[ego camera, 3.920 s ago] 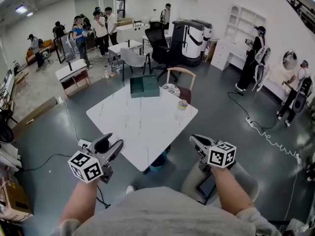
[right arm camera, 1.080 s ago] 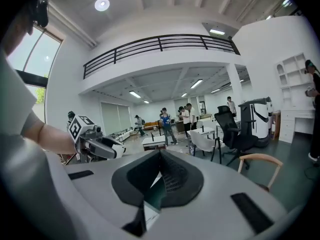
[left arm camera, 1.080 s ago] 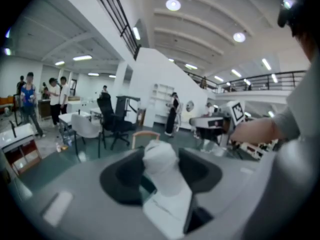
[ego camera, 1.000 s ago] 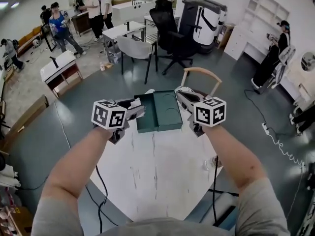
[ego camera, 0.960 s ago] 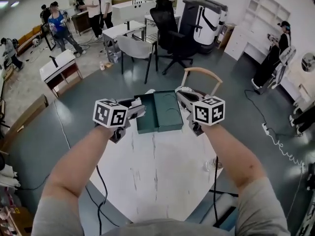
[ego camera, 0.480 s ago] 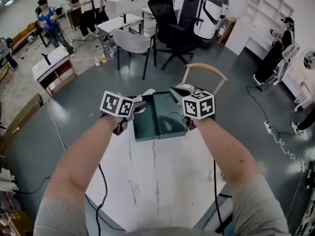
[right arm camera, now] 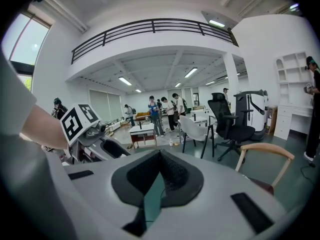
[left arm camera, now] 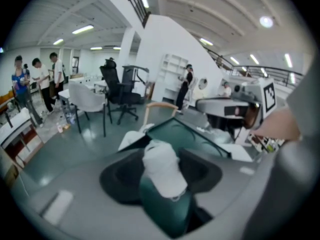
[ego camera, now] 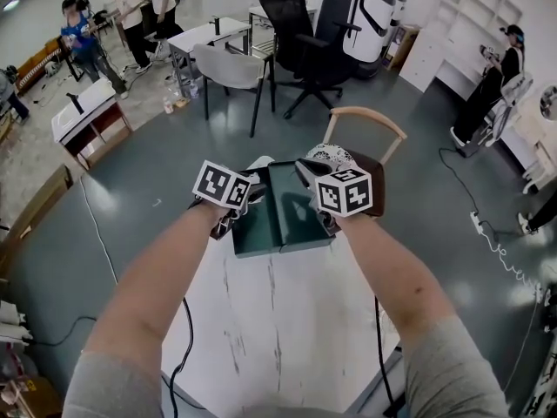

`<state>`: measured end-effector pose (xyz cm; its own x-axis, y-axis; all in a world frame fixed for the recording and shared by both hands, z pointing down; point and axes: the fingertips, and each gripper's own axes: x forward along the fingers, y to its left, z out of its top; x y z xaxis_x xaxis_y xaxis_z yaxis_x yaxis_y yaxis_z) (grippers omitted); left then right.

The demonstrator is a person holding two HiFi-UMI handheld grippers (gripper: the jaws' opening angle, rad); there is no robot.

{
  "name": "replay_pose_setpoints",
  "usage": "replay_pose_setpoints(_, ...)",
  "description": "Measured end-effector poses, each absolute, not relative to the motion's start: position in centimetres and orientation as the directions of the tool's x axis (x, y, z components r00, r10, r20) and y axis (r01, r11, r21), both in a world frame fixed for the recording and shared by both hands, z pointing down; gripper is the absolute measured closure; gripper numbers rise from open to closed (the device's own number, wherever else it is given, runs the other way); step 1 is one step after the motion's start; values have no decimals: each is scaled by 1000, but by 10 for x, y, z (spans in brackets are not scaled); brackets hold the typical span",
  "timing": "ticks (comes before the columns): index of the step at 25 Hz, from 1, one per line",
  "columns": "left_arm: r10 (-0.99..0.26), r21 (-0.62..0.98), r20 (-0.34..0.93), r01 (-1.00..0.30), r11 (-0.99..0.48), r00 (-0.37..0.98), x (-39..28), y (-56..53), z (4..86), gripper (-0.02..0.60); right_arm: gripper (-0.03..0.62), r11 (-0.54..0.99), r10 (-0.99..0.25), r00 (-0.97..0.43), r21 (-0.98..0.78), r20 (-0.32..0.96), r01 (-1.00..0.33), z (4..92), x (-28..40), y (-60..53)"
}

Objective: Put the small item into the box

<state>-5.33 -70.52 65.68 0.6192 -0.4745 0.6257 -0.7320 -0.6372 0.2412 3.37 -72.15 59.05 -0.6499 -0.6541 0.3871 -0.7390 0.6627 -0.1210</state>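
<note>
Your left gripper [ego camera: 246, 195] sits just left of centre in the head view, at the left edge of the open green box [ego camera: 285, 220]. In the left gripper view its jaws are drawn in around a small white item [left arm camera: 161, 167], crumpled-looking, standing between the black pads at mid-frame. A glossy green edge of the box lies right below the item. Whether the pads pinch that edge too, I cannot tell.

The box rests at the far end of the white table [ego camera: 278, 320], with its lid spread open to the left.

Your right gripper [ego camera: 309, 174] reaches along the box's right side. In the right gripper view its jaws are nearly together, clamped on a thin green wall of the box at lower centre. A wooden-backed chair [ego camera: 365, 122] stands behind the table, upper right of centre.
</note>
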Motion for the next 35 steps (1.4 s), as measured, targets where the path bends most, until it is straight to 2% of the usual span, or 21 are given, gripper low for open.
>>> replay_pose_setpoints(35,-453,130,761,-793,-596,465,-58,-740,713,357,586,662,-663,-639,-95,390,-744,618,49,-735)
